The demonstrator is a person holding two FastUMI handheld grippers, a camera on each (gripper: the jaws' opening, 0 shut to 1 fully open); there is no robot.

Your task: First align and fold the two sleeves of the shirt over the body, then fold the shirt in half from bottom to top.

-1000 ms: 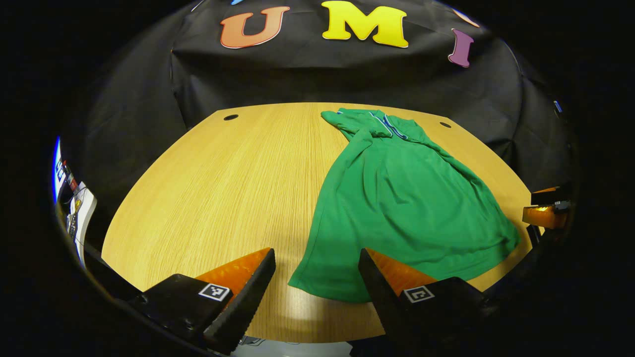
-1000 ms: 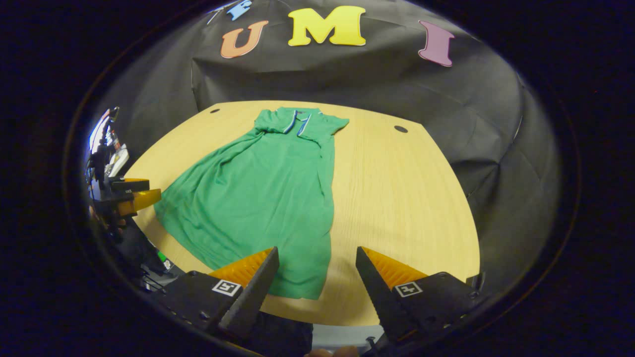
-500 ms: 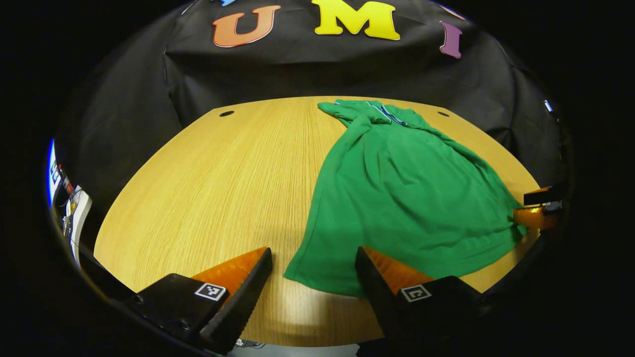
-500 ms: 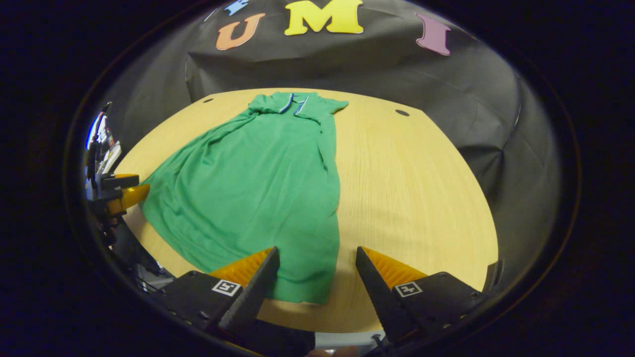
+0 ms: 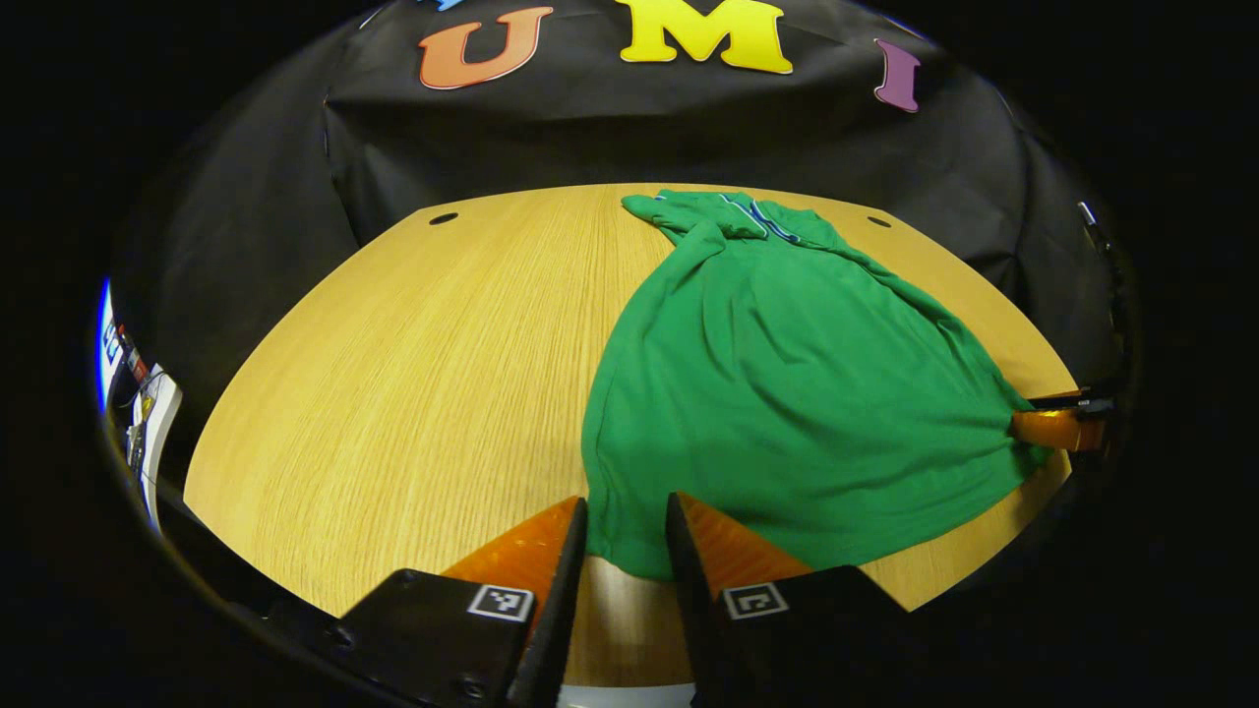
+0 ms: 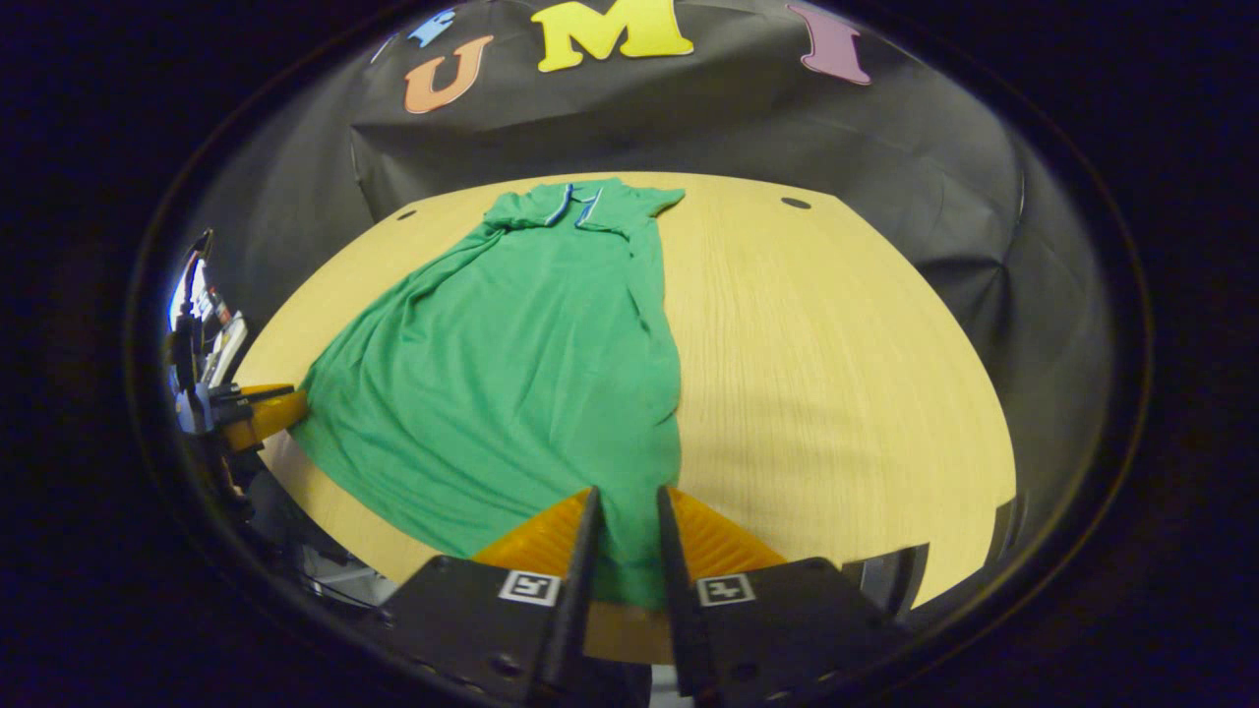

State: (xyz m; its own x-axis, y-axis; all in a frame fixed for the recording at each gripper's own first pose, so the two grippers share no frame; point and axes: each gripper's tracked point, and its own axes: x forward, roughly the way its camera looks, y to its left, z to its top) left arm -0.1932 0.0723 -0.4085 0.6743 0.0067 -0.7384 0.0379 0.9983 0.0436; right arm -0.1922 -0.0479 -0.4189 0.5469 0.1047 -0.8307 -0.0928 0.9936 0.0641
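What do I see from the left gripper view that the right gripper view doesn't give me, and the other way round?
Left gripper view: the left gripper up close, pinching one hem corner of the green shirt, bare table stretching off to the shirt's left, and the right gripper small at the other hem corner.
Right gripper view: the right gripper up close on its own hem corner, bare table to the shirt's right, the left gripper small at the side.
Both: the shirt spread on the table, collar at the far end.
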